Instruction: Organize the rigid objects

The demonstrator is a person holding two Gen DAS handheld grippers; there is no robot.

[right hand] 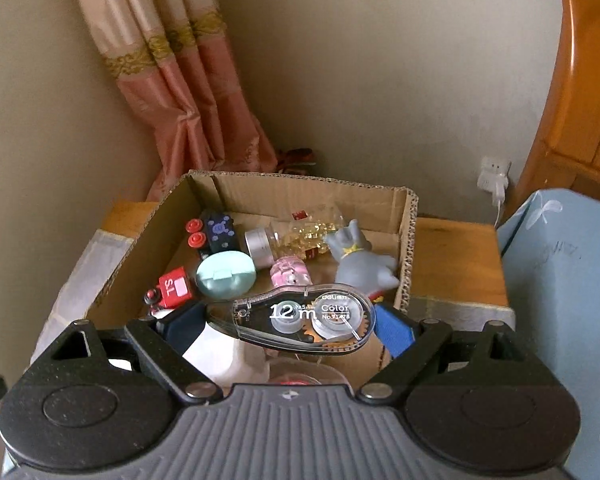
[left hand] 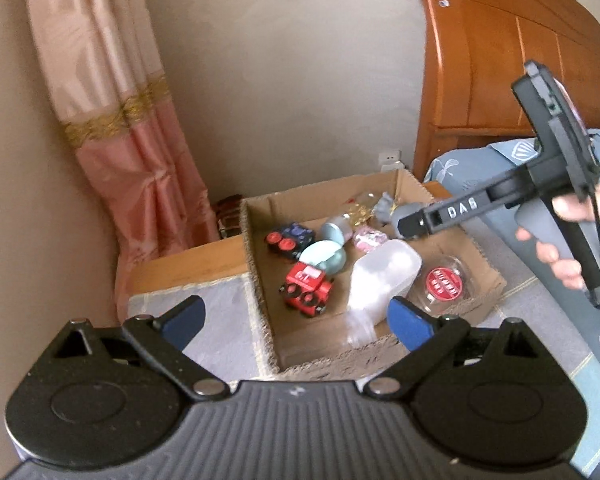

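Keep right gripper pinching correction tape, lower over cardboard box near side w/ left gripper spread & clear

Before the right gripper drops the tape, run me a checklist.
1. Correction tape held between the right gripper's blue pads: ok.
2. Tape is over the box: ok.
3. Free floor in the box below it: not ok, a white container and a clear dish lie there.
4. Left gripper open, empty: ok.
5. Left gripper out of the drop path: cannot tell.
6. Grey figure clear of the tape: ok.
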